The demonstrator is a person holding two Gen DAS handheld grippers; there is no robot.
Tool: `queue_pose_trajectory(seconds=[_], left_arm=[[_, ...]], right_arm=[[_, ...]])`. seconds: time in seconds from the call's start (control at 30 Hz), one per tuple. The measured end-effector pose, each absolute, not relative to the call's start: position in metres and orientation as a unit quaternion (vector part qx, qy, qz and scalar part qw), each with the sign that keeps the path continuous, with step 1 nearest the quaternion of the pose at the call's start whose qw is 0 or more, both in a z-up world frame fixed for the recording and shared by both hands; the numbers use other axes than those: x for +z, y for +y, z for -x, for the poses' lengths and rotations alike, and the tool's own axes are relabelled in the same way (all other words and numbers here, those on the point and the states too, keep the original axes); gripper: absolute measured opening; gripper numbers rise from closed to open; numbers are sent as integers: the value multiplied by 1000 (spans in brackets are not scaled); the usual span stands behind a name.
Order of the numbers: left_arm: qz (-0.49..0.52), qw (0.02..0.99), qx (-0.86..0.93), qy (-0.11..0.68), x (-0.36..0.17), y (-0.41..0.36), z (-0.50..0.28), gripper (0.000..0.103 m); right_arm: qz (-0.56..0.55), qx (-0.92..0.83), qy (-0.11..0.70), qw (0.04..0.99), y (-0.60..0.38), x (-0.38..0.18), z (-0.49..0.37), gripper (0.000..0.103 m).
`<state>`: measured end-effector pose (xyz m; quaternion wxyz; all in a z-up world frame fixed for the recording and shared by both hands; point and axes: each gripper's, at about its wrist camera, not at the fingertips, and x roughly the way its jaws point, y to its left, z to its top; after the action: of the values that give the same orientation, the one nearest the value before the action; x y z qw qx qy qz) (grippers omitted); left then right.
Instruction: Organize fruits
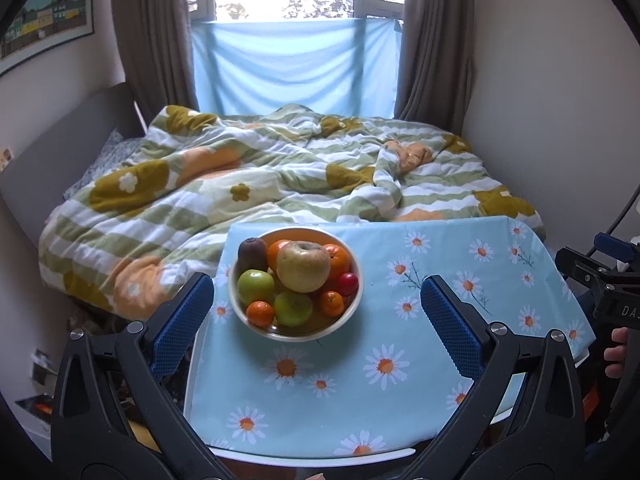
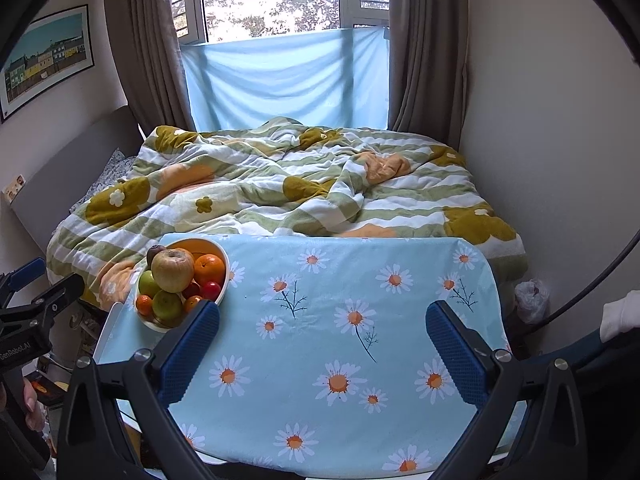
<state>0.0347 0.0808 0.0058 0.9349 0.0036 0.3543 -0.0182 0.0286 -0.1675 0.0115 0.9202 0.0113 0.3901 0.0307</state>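
A white bowl [image 1: 354, 304] stands at the far left of the table, on a blue daisy cloth [image 1: 400, 400]. It holds a large yellow apple [image 1: 303, 266], green apples [image 1: 255, 286], oranges [image 1: 338, 258], small mandarins [image 1: 260, 314], a red fruit [image 1: 347, 283] and a kiwi [image 1: 252, 253]. My left gripper [image 1: 318, 296] is open and empty, its fingers either side of the bowl, nearer the camera. My right gripper [image 2: 322, 322] is open and empty over the bare cloth [image 2: 340, 340], to the right of the bowl [image 2: 225, 280].
A bed with a rumpled flowered duvet [image 1: 240, 176] lies just behind the table. Walls close in on both sides. A plastic bag [image 2: 530, 298] sits on the floor to the right. Clutter lies on the floor to the left [image 1: 40, 364].
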Motion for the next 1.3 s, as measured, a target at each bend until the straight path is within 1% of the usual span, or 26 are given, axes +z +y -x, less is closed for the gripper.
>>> queue_pose_trajectory(seconds=[1.3], left_arm=[[-5,938,-18,345,9,76,-45,103]], right_arm=[[-5,16,388,921,-172,12,-39,103]])
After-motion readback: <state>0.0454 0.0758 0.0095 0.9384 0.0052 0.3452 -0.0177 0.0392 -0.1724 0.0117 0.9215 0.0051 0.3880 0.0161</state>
